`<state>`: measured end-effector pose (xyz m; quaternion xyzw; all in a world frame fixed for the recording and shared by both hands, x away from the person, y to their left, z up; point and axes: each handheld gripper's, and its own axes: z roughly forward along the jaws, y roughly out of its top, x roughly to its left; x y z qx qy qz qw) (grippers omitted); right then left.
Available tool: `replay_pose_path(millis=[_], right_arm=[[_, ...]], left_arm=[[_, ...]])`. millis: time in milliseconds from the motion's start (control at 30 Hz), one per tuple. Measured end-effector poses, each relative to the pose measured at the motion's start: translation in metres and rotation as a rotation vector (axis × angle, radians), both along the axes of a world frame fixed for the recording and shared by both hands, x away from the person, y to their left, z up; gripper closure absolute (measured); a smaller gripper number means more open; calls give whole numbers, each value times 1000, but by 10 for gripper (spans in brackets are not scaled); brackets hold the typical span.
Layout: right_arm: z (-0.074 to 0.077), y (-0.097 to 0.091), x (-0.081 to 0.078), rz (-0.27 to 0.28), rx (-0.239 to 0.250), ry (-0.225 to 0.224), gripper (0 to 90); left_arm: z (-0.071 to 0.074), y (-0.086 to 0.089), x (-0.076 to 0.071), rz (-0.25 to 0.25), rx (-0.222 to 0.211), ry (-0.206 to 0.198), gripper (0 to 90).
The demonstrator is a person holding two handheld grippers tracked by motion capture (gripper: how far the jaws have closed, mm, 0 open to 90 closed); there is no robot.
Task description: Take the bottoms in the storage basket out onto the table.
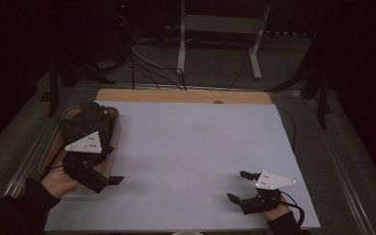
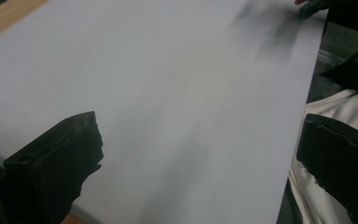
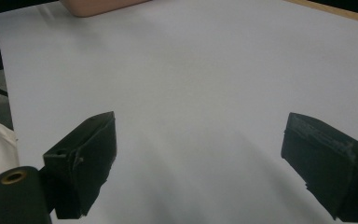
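Note:
A large pale grey board (image 1: 186,156) covers most of the wooden table top. My left gripper (image 1: 111,166) hovers over the board's left edge, held in a hand, with a grey three-cornered plate on top. In the left gripper view its jaws stand wide apart over bare board, so the left gripper (image 2: 200,135) is open with nothing between them. My right gripper (image 1: 236,185) is low over the board's near right corner and points left. It is open too, and the right gripper (image 3: 199,123) has only board between its jaws.
A tray (image 1: 115,115) holding a dark crumpled cloth (image 1: 85,120) sits beside the board's left edge. A wooden strip (image 1: 186,95) shows along the far side. Cables and a white stand (image 1: 181,49) lie on the floor beyond. White fabric (image 2: 349,105) hangs off the near edge.

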<state>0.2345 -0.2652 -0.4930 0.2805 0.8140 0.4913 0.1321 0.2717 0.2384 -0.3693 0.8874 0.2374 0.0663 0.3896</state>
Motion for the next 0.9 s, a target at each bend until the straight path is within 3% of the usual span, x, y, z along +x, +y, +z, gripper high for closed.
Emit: replay_pose_path(millis=[500, 900], right_arm=[[0, 1, 0, 2, -4, -1, 103], [-1, 1, 0, 5, -6, -4, 104]], left_arm=[[16, 26, 11, 78, -21, -34, 3], [15, 44, 24, 133, -25, -19, 3]])
